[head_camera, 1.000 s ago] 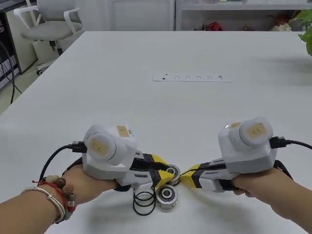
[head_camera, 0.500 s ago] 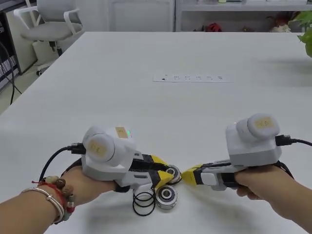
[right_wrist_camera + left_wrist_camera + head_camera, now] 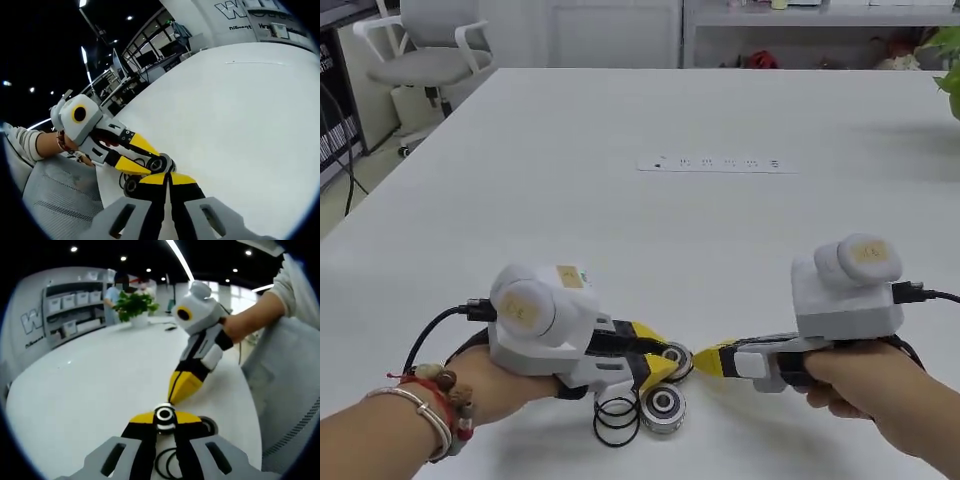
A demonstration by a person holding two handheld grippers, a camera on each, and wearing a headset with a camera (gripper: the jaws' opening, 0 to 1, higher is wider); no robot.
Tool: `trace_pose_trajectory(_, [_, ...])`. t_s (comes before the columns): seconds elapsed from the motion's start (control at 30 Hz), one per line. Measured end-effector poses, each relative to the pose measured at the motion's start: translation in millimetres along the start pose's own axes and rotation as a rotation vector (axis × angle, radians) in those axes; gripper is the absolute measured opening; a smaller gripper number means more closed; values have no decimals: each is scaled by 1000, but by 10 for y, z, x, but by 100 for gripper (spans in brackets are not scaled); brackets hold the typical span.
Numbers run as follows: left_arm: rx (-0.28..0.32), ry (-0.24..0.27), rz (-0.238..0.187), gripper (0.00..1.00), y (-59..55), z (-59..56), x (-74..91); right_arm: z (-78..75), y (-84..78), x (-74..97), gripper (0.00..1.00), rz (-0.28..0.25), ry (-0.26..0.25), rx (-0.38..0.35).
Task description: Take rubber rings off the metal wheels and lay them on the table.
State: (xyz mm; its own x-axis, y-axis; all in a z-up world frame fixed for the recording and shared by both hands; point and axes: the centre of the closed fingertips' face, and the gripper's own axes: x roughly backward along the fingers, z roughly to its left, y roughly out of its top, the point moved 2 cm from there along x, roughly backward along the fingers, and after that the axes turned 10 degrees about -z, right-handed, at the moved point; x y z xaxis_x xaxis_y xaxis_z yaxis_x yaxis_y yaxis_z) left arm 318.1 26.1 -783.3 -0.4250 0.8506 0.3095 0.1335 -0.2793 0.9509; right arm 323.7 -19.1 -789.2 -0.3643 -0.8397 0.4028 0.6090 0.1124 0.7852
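Observation:
My left gripper (image 3: 663, 362) is shut on a small metal wheel (image 3: 674, 356) held just above the white table (image 3: 650, 230). In the left gripper view the wheel (image 3: 165, 414) sits between the yellow fingertips. My right gripper (image 3: 701, 362) comes in from the right, its tips closed at the wheel's rim and pinching the thin black rubber ring there. The right gripper view has the held wheel (image 3: 159, 163) right at its shut tips (image 3: 169, 176). A second wheel (image 3: 662, 403) lies flat on the table below, beside loose black rubber rings (image 3: 616, 416).
A white power strip (image 3: 717, 163) lies mid-table, well beyond the grippers. An office chair (image 3: 420, 50) stands off the far left corner. A potted plant (image 3: 135, 305) stands on the table's far right side. Shelves line the back wall.
The right gripper has rolled and shifted slightly right and down, tips still at the held wheel. The left gripper, the second wheel and the loose rings have stayed put.

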Motion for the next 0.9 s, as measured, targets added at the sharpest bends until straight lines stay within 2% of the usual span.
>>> trace_pose_trajectory(0.9, [-20,0,11,14,17,-16,-6,51,40,-15,0,3,-3,27])
